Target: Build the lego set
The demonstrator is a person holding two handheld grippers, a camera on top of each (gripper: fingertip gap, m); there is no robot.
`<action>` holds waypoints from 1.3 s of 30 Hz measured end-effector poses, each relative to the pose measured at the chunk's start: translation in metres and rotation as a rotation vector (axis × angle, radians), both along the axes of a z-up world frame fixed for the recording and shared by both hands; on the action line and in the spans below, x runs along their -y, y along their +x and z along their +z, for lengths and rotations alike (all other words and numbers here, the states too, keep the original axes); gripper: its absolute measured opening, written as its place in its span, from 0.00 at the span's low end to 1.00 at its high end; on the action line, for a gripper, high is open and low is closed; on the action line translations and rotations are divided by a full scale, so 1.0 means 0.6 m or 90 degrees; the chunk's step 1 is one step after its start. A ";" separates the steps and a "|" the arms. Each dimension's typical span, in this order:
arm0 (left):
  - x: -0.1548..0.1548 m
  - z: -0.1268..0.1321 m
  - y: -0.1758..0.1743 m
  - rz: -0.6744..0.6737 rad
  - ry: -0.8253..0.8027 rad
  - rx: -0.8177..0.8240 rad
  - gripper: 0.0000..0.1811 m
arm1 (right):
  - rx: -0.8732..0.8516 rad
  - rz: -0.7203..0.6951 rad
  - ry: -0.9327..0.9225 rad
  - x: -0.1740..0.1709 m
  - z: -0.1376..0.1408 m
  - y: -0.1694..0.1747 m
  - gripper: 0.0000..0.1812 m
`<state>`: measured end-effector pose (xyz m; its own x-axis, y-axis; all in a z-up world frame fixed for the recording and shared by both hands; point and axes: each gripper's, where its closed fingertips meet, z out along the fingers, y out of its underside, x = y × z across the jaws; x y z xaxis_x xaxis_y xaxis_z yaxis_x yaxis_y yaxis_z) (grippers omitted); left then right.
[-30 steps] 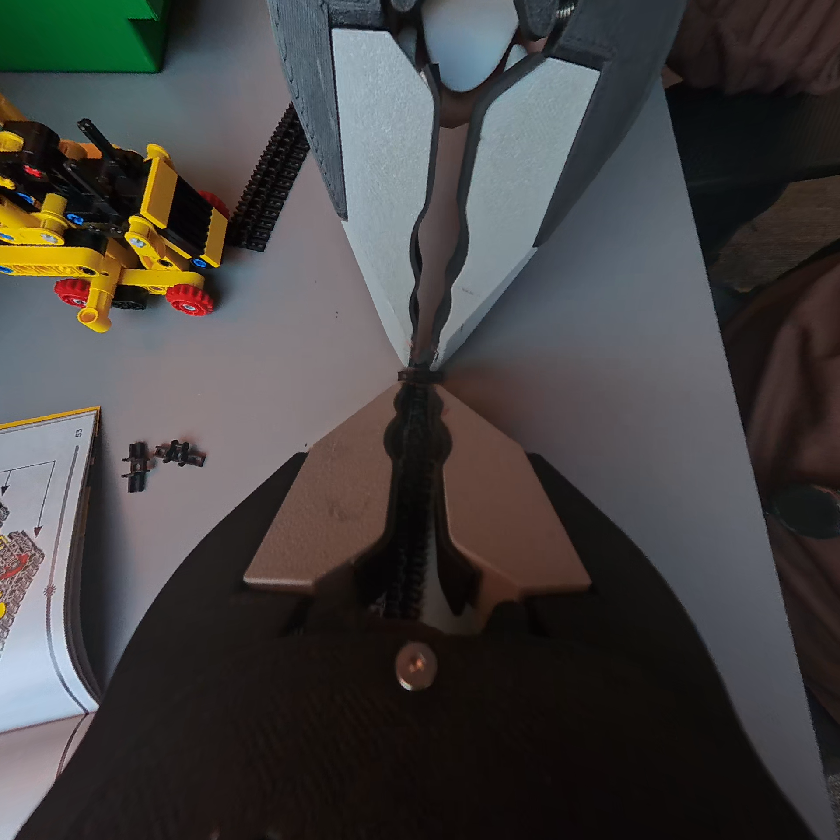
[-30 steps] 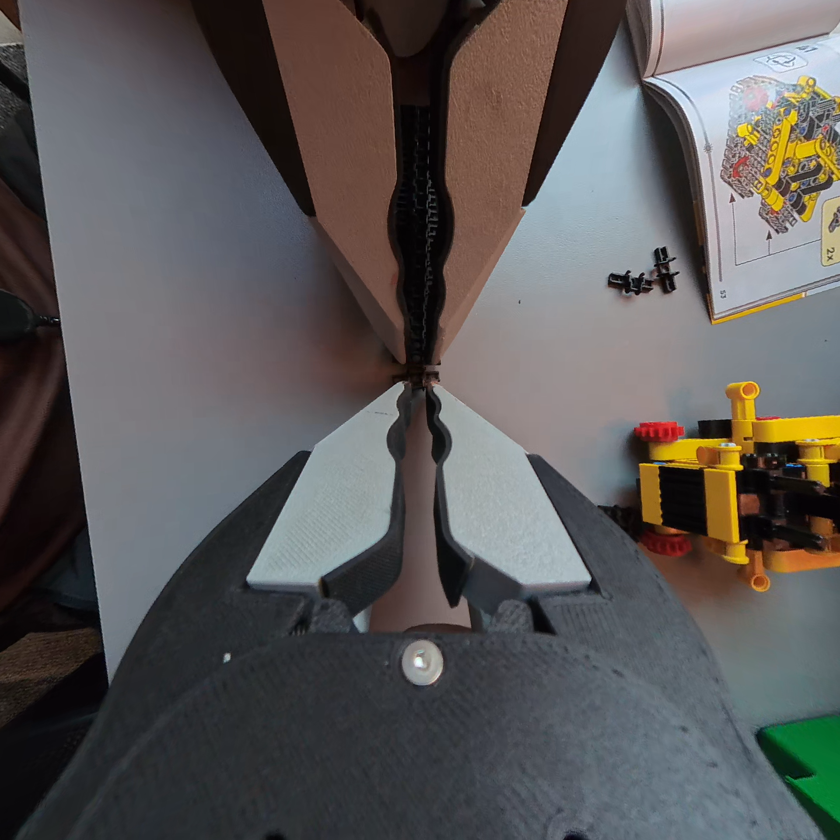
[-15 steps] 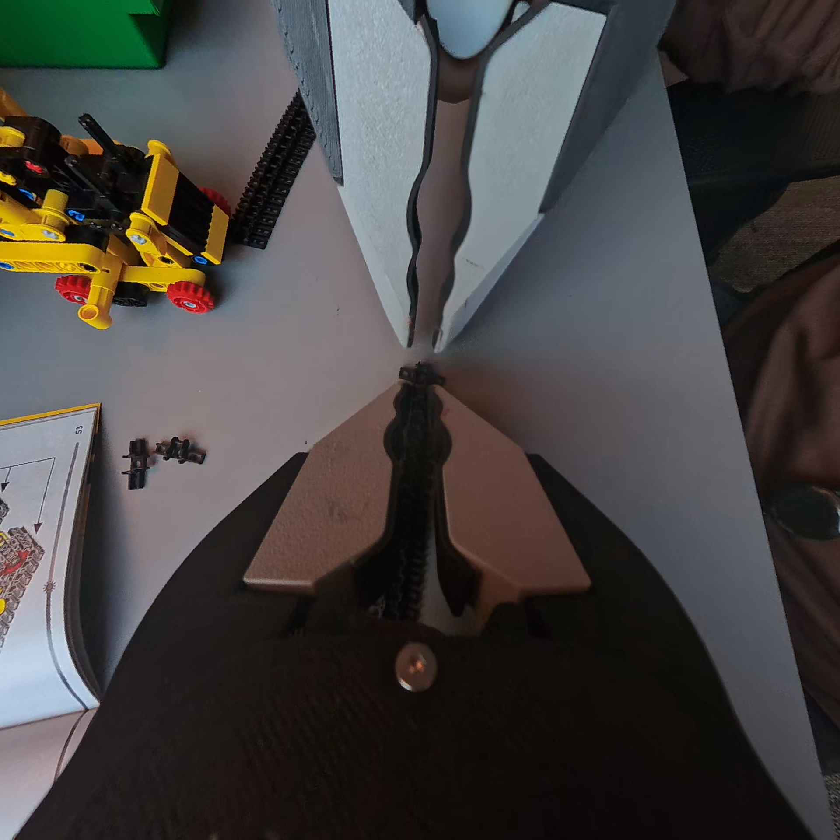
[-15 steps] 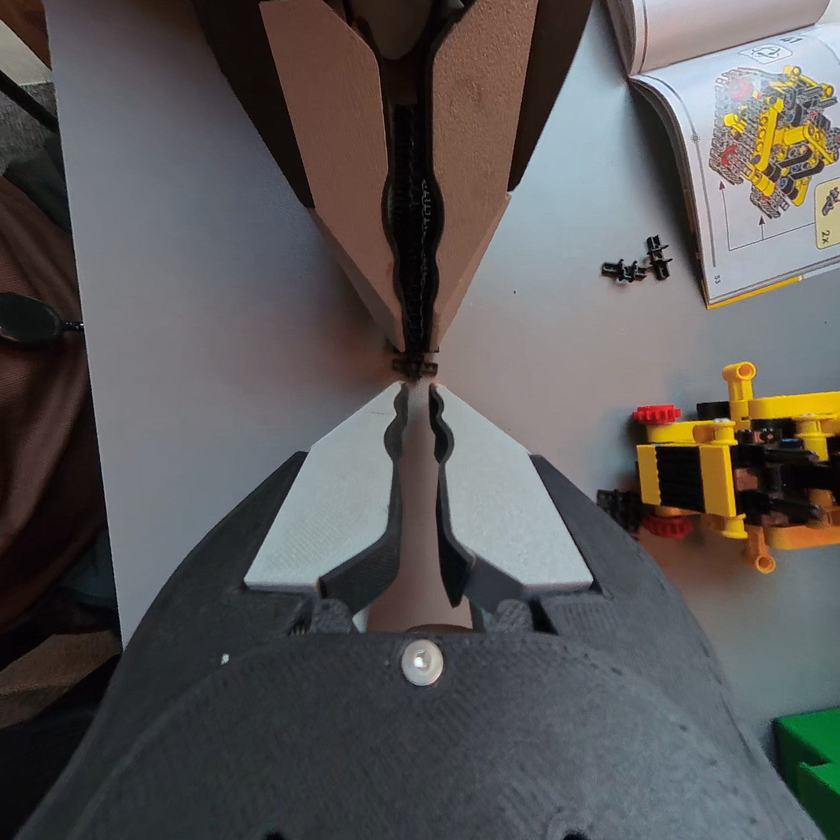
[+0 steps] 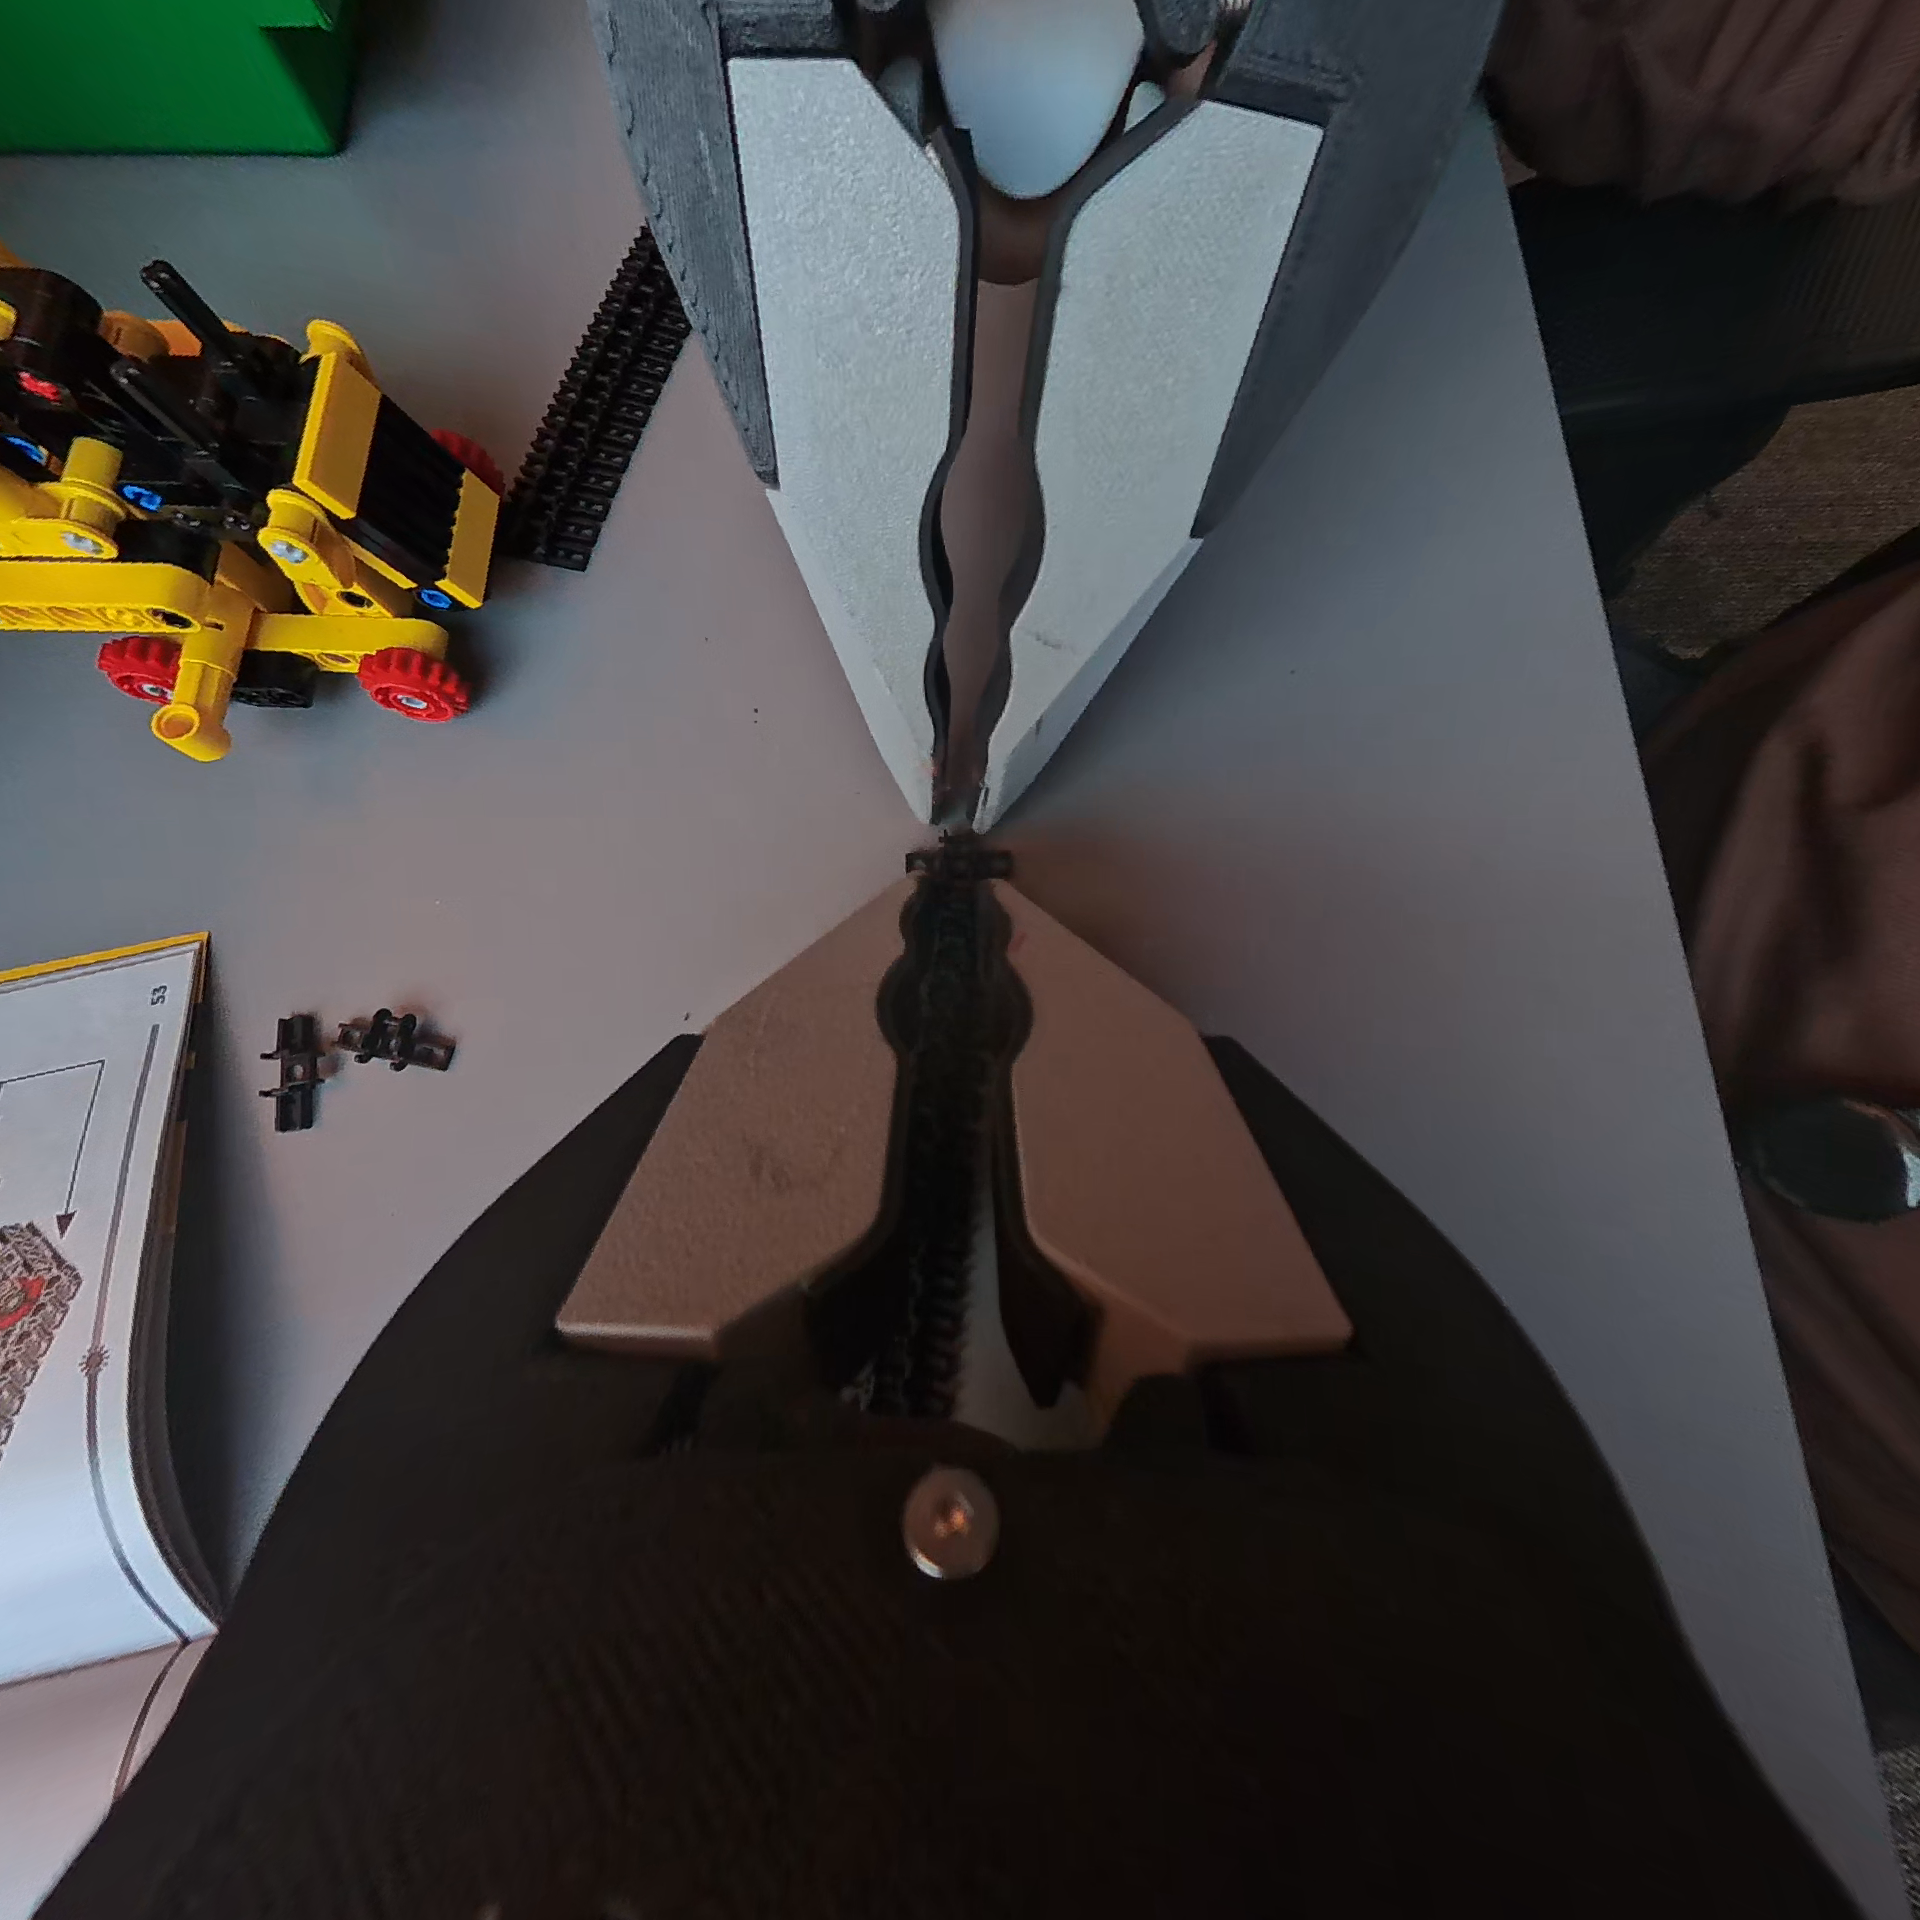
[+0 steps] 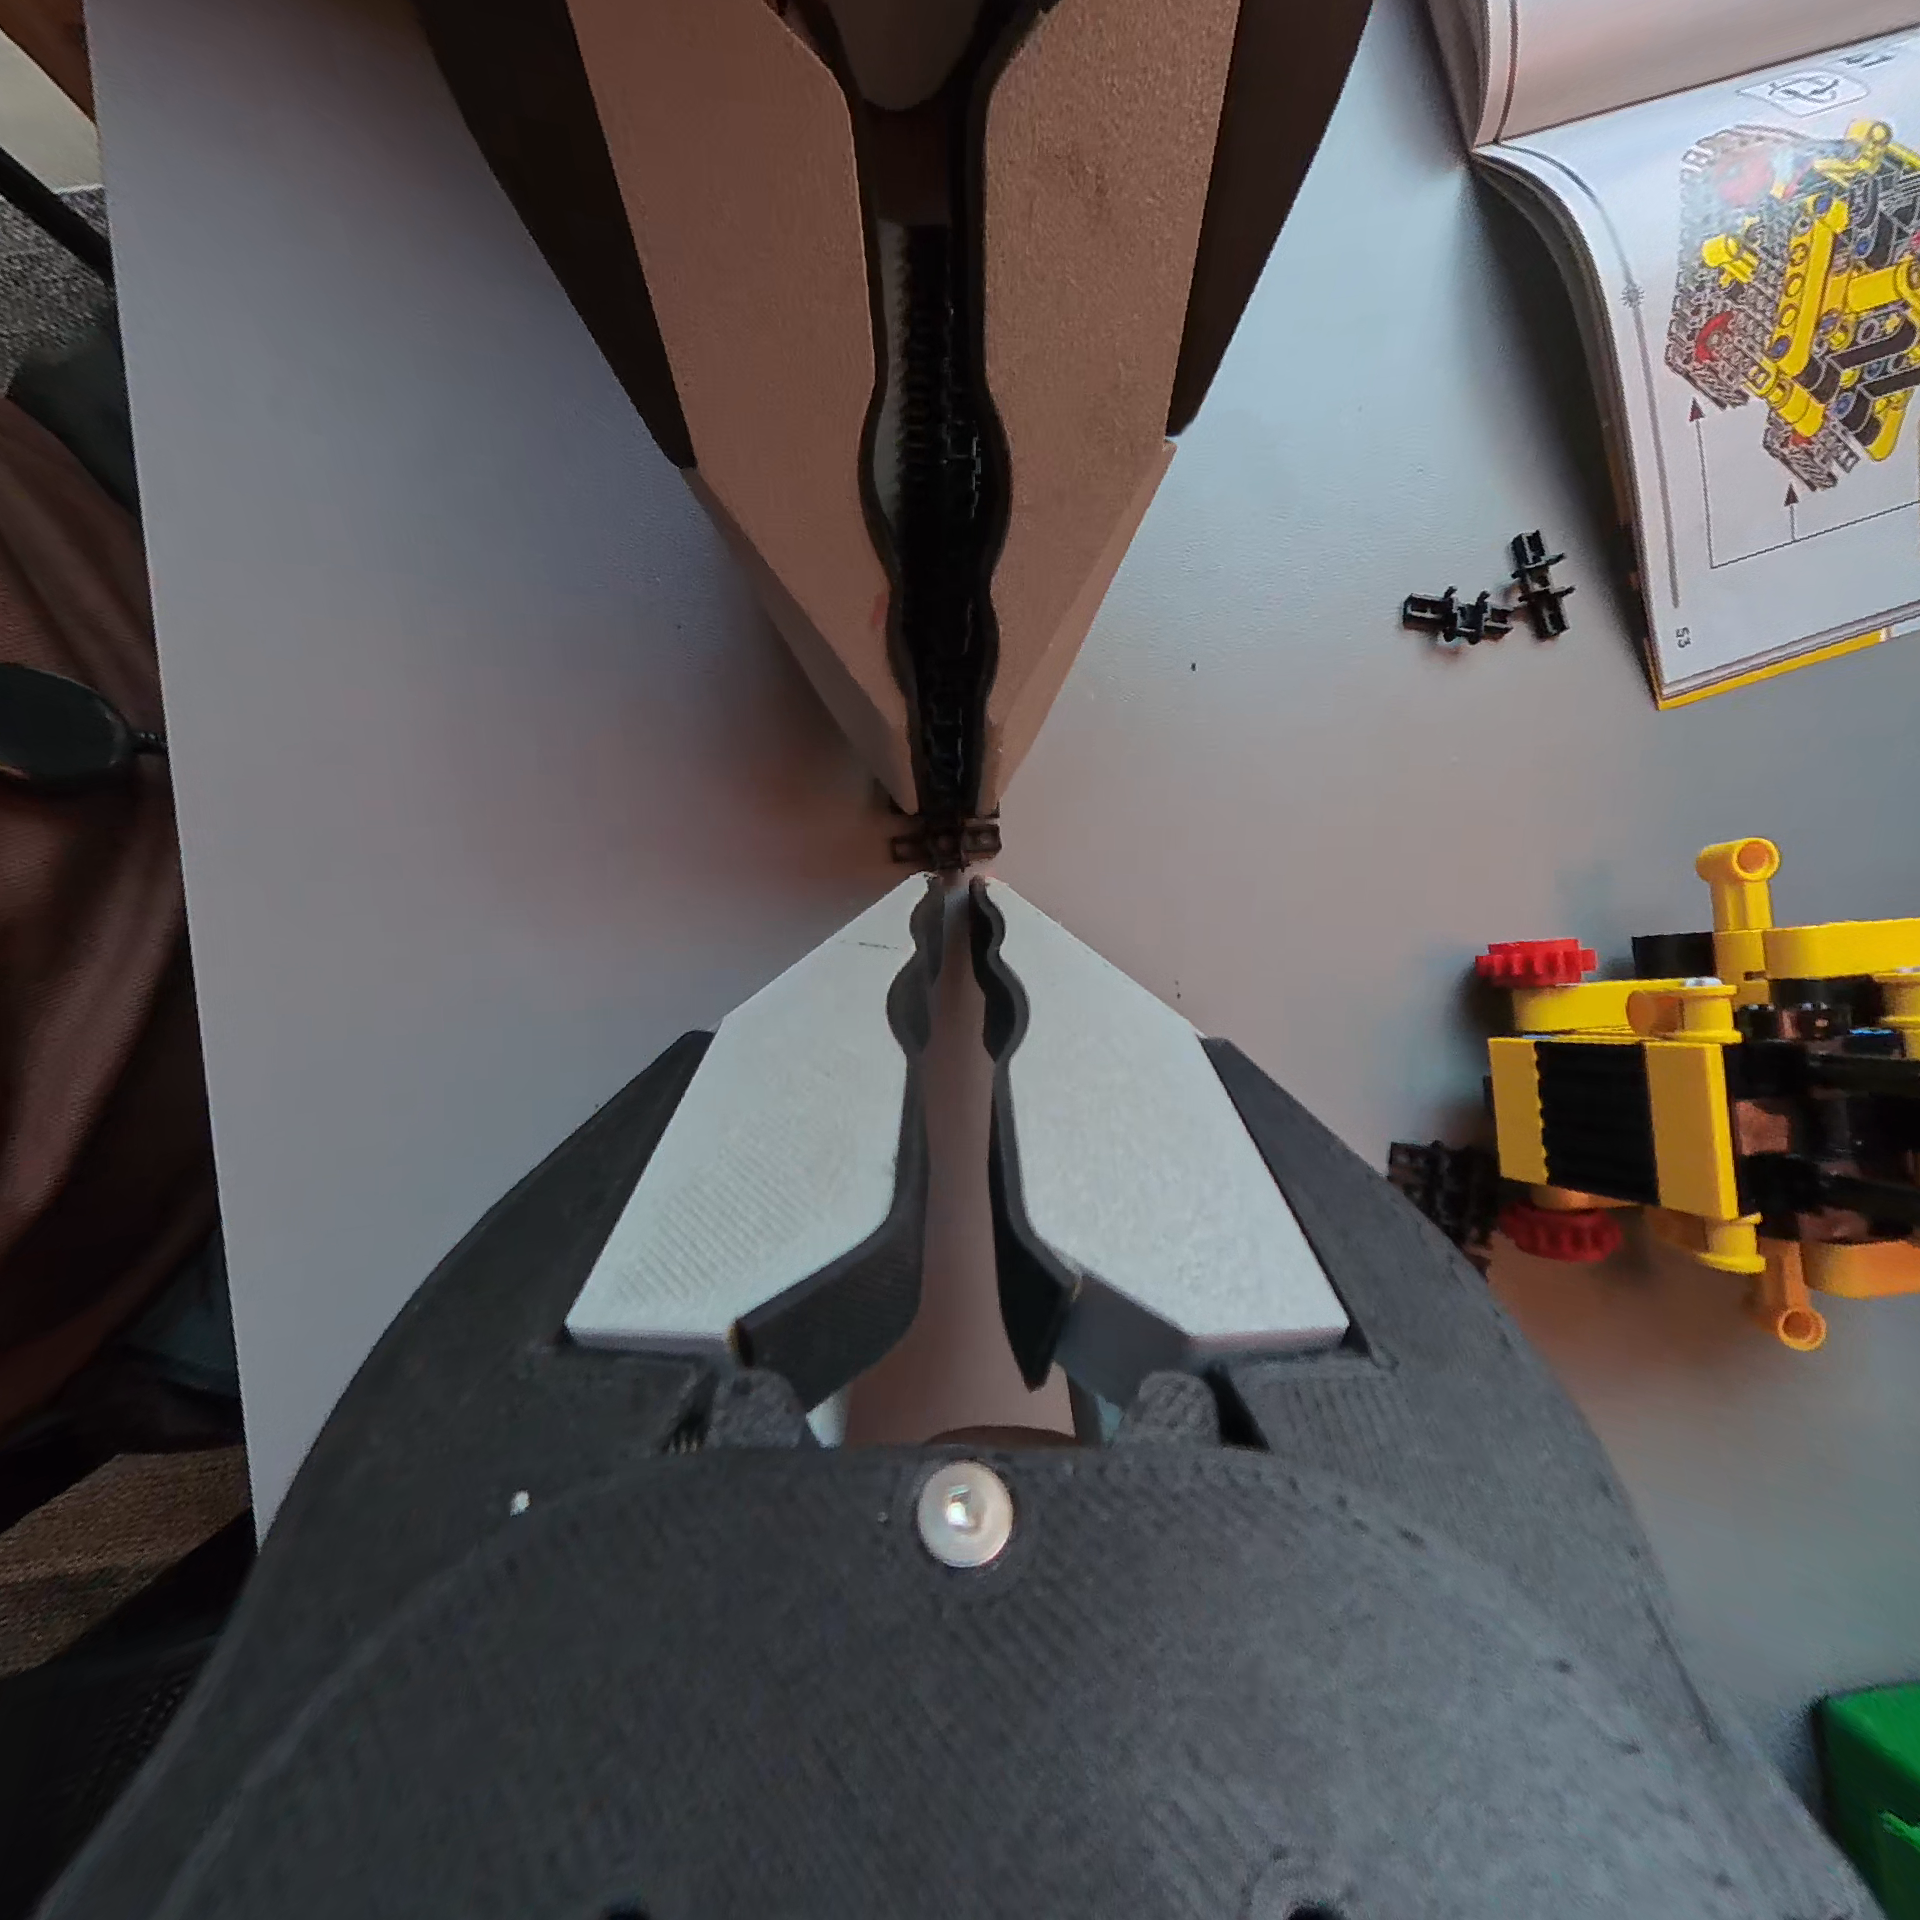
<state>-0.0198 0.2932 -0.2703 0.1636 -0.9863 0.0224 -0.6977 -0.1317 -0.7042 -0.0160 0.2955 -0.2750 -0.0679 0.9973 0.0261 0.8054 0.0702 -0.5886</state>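
**Track link could slip at the tip**

The left gripper is clamped on a black track chain, its end link poking out past the tips. The right gripper faces it tip to tip — jaws narrowly parted, holding nothing I can see. If it pinches off-centre, the small link may twist or pop free — landing near the yellow bulldozer on the grey table.

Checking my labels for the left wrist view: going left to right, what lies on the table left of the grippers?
Instruction booklet → loose black links → black track strip. The yellow bulldozer model spans too wide to place.
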 end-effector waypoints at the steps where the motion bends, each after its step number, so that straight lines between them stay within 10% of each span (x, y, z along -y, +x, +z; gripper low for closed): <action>1: -0.001 0.000 0.000 0.001 0.001 0.000 0.02 | 0.000 0.001 0.000 0.000 0.000 0.000 0.01; 39: -0.002 0.009 0.003 0.005 -0.005 0.022 0.00 | -0.049 -0.007 -0.013 -0.006 0.013 -0.005 0.00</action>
<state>-0.0178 0.2945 -0.2651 0.1702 -0.9848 0.0352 -0.6720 -0.1421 -0.7268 -0.0189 0.2991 -0.2674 -0.0562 0.9984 0.0112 0.7584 0.0500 -0.6498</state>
